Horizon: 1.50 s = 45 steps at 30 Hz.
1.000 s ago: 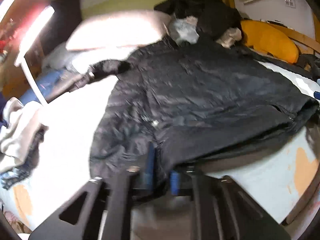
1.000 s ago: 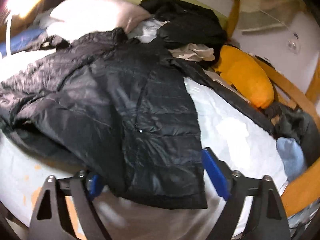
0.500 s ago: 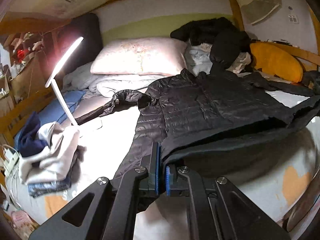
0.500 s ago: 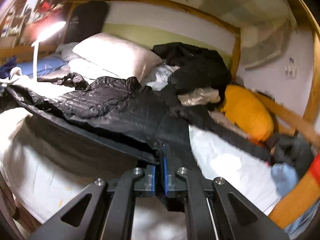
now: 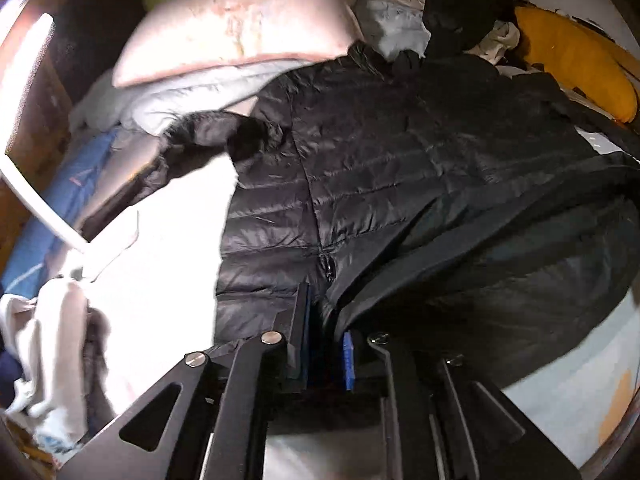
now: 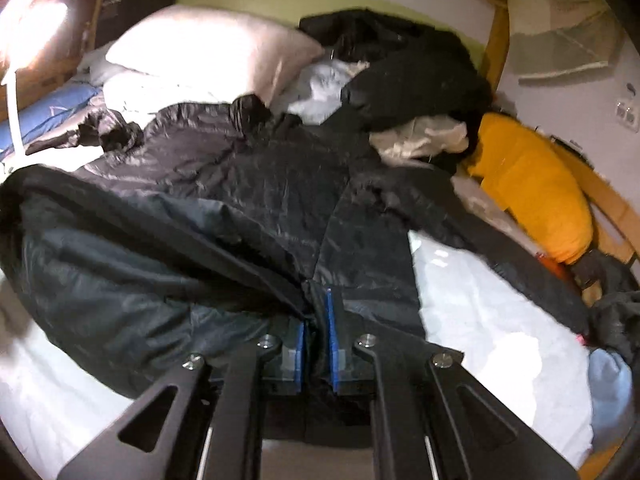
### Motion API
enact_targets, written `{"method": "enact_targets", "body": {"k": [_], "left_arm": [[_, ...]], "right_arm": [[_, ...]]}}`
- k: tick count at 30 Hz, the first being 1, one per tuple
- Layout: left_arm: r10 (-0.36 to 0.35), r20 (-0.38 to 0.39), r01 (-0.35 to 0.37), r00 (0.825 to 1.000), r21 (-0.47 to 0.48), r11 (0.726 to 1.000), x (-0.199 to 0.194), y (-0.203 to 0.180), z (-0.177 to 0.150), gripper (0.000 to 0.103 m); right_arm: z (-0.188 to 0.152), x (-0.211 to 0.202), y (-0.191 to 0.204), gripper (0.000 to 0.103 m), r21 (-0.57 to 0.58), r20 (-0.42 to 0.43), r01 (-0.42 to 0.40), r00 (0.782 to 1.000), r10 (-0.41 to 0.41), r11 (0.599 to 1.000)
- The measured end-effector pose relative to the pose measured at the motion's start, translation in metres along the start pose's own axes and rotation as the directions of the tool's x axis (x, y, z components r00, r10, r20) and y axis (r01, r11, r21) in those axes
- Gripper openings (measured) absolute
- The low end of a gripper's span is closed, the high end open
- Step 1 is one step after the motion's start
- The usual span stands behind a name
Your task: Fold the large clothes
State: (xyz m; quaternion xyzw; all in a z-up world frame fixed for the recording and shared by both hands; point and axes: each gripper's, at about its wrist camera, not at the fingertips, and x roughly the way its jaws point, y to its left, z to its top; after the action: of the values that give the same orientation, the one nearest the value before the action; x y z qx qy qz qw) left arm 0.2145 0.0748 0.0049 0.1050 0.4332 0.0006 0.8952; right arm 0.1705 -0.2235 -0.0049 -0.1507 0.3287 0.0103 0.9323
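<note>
- The black quilted jacket (image 5: 380, 168) lies spread across the white bed sheet (image 5: 172, 248), collar toward the pink pillow (image 5: 240, 28); its lower hem is lifted clear of the sheet, and I can see the dark lining under it (image 6: 120, 280).
- My left gripper (image 5: 326, 340) is clenched on the hem at the jacket's near corner beside the zip, cloth pinched between the blue pads.
- My right gripper (image 6: 316, 332) is likewise clamped on the hem at the jacket's other near corner.
- I judge this two-corner hold is meant to keep the hem taut, so the bottom can be carried toward the collar as one straight edge.
- One sleeve (image 5: 192, 140) trails out from the jacket toward the blue bedding (image 5: 52, 208); I judge it needs tucking in for a tidy fold.
- Beyond the collar sits a heap of dark clothes (image 6: 400, 60); an orange cushion (image 6: 532, 184) lies well to the jacket's side.
- A lit lamp (image 6: 32, 20) stands at the jacket's far side, causing glare.
</note>
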Motion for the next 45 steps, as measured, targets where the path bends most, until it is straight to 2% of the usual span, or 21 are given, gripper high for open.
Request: {"method": "enact_targets", "body": {"k": [2, 3, 5, 7, 9, 11, 13, 16, 19, 23, 25, 30, 31, 33, 34, 35, 36, 37, 38, 42, 45], "left_arm": [[0.042, 0.009, -0.043, 0.999, 0.034, 0.999, 0.012, -0.003, -0.004, 0.034], [0.063, 0.02, -0.064, 0.998, 0.049, 0.997, 0.015, -0.004, -0.008, 0.038], [0.07, 0.049, -0.072, 0.996, 0.054, 0.996, 0.011, -0.005, -0.013, 0.071], [0.044, 0.107, -0.048, 0.993, 0.035, 0.998, -0.004, -0.003, -0.018, 0.091], [0.031, 0.155, -0.032, 0.987, 0.006, 0.999, -0.02, -0.001, -0.024, 0.093], [-0.002, 0.189, 0.001, 0.982, 0.005, 1.0, -0.035, -0.003, -0.028, 0.097], [-0.02, 0.224, 0.025, 0.974, -0.018, 1.0, -0.048, -0.004, -0.03, 0.1], [0.001, 0.266, 0.01, 0.964, -0.042, 0.999, -0.062, -0.002, -0.029, 0.103], [0.072, 0.291, -0.063, 0.954, -0.043, 0.997, -0.064, 0.004, -0.028, 0.103], [0.163, 0.178, -0.146, 0.97, -0.108, 0.983, -0.038, 0.022, -0.029, 0.103], [0.17, 0.123, -0.155, 0.978, -0.121, 0.98, -0.025, 0.027, -0.032, 0.103], [0.081, 0.008, -0.077, 0.997, -0.227, 0.971, 0.004, 0.051, -0.036, 0.103], [0.049, -0.01, -0.05, 0.999, -0.254, 0.966, 0.01, 0.056, -0.038, 0.103], [-0.021, -0.051, 0.004, 0.998, -0.312, 0.95, 0.021, 0.065, -0.041, 0.099], [-0.051, -0.063, 0.027, 0.997, -0.334, 0.942, 0.025, 0.068, -0.044, 0.087], [-0.097, -0.074, 0.064, 0.993, -0.359, 0.931, 0.027, 0.07, -0.046, 0.066], [-0.137, -0.073, 0.1, 0.988, -0.378, 0.92, 0.026, 0.07, -0.049, 0.056], [-0.159, -0.064, 0.121, 0.985, -0.399, 0.909, 0.023, 0.071, -0.05, 0.022], [-0.145, -0.053, 0.112, 0.988, -0.405, 0.908, 0.016, 0.071, -0.052, 0.008], [-0.152, 0.04, 0.155, 0.988, -0.42, 0.894, -0.02, 0.07, -0.06, 0.007], [-0.138, 0.056, 0.149, 0.989, -0.381, 0.912, -0.037, 0.06, -0.064, 0.007]], "right_arm": [[-0.001, 0.008, 0.0, 0.014, 0.006, -0.008, 0.003, 1.0, -0.003, 1.0], [-0.002, 0.012, -0.002, 0.018, 0.02, -0.017, 0.005, 1.0, -0.004, 1.0], [-0.003, 0.017, -0.008, 0.051, 0.063, -0.037, 0.014, 0.999, -0.012, 0.998], [-0.002, 0.016, -0.015, 0.059, 0.099, -0.029, 0.009, 1.0, -0.007, 0.995], [0.003, 0.009, -0.019, 0.068, 0.124, 0.002, 0.007, 1.0, -0.007, 0.992], [0.005, -0.008, -0.025, 0.095, 0.163, 0.069, 0.002, 0.998, -0.013, 0.987], [0.004, -0.028, -0.029, 0.103, 0.191, 0.147, -0.003, 0.989, -0.025, 0.982], [0.004, -0.045, -0.031, 0.103, 0.188, 0.194, -0.005, 0.981, -0.032, 0.982], [0.003, -0.045, -0.037, 0.103, 0.197, 0.174, -0.014, 0.985, -0.021, 0.98], [-0.005, -0.022, -0.055, 0.103, 0.247, 0.055, -0.035, 0.998, 0.022, 0.968], [-0.011, -0.012, -0.064, 0.103, 0.282, 0.008, -0.012, 1.0, 0.011, 0.959], [-0.022, 0.013, -0.08, 0.103, 0.339, -0.102, -0.045, 0.991, 0.084, 0.94], [-0.024, 0.016, -0.081, 0.103, 0.346, -0.116, -0.061, 0.987, 0.107, 0.936], [-0.028, 0.024, -0.081, 0.092, 0.352, -0.151, -0.084, 0.978, 0.145, 0.932], [-0.028, 0.025, -0.08, 0.065, 0.348, -0.162, -0.089, 0.975, 0.153, 0.933], [-0.029, 0.027, -0.078, 0.036, 0.344, -0.172, -0.1, 0.971, 0.168, 0.934], [-0.03, 0.027, -0.077, 0.024, 0.345, -0.174, -0.103, 0.97, 0.171, 0.933], [-0.03, 0.026, -0.078, 0.007, 0.349, -0.165, -0.094, 0.973, 0.16, 0.932], [-0.03, 0.023, -0.078, 0.005, 0.352, -0.147, -0.076, 0.98, 0.135, 0.933], [-0.022, 0.002, -0.085, 0.002, 0.342, -0.075, 0.005, 0.997, 0.022, 0.94], [-0.019, -0.005, -0.093, 0.002, 0.343, -0.064, 0.038, 0.998, -0.017, 0.938]]}}
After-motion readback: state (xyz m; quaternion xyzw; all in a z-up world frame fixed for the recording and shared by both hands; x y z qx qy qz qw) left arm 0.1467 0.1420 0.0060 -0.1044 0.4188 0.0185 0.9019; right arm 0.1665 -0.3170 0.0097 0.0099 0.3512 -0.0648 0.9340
